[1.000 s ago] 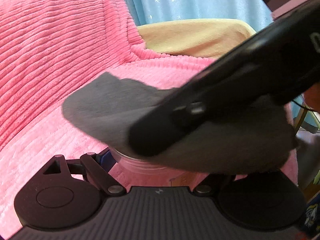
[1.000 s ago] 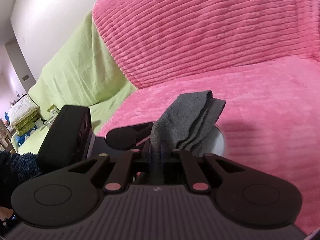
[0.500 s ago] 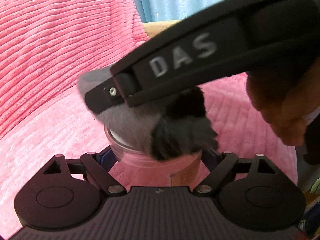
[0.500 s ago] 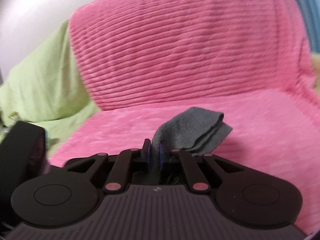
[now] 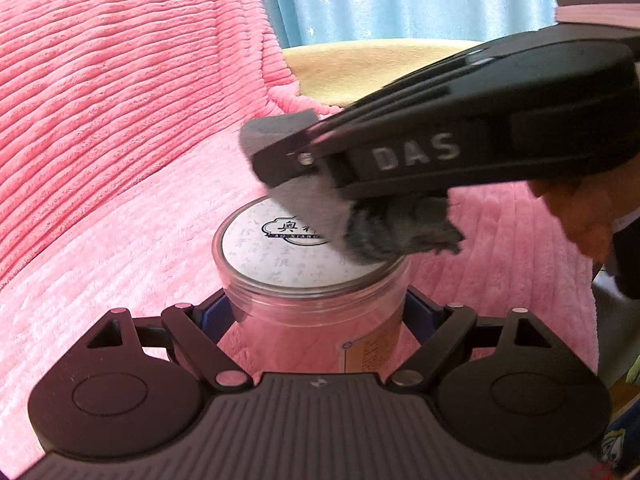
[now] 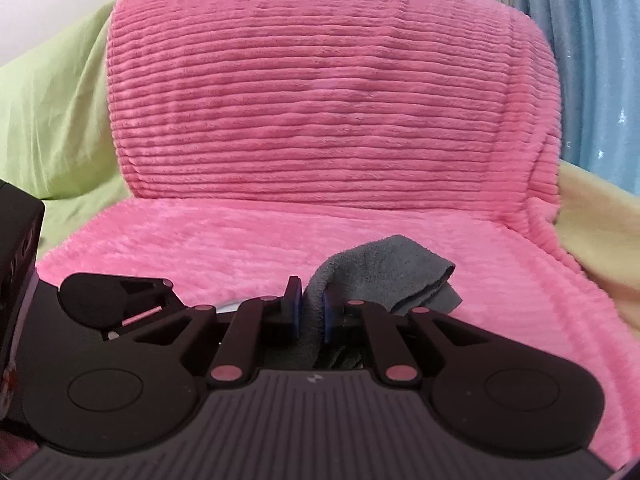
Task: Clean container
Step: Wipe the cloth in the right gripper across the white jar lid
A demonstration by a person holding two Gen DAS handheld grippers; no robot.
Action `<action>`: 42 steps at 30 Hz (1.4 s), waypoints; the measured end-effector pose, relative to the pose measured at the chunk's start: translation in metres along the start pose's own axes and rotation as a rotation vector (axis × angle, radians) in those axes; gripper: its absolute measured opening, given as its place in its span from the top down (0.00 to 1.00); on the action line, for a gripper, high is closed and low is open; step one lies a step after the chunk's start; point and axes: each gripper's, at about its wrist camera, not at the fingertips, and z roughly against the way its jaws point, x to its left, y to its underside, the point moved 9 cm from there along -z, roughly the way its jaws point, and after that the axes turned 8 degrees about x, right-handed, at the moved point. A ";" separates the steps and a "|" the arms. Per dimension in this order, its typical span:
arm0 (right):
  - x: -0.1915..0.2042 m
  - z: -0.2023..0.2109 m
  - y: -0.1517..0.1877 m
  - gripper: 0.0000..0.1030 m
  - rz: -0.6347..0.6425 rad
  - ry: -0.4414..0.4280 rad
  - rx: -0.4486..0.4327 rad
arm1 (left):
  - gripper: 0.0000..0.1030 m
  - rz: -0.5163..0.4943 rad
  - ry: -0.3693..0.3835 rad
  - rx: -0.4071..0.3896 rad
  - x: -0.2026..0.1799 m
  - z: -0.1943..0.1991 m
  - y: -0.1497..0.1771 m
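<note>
The clear jar is clamped upright between the fingers of the left hand-held gripper, above the pink blanket. From its right, a grey cloth pinched by the right hand-held gripper is pressed onto the lid's far right edge.

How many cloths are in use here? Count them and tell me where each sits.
1. The grey cloth is pinched in the right gripper, its bunched end resting on the lid of the clear container, which the left gripper holds. None other shows.
</note>
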 end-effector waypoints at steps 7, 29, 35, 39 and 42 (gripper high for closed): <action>-0.019 0.022 0.012 0.93 -0.037 0.021 0.063 | 0.16 -0.009 -0.003 -0.002 -0.005 0.004 0.001; 0.016 0.042 0.027 0.93 0.040 -0.426 0.118 | 0.17 -0.068 0.005 -0.017 0.009 -0.005 0.001; 0.030 0.032 0.025 0.94 0.046 -0.503 0.099 | 0.17 -0.066 0.008 -0.016 0.009 -0.007 -0.001; 0.036 0.024 0.018 0.95 0.024 -0.527 0.076 | 0.17 -0.056 0.004 -0.016 0.009 -0.007 0.000; 0.038 0.018 0.014 0.95 0.009 -0.532 0.056 | 0.17 -0.051 0.001 -0.014 0.009 -0.008 0.000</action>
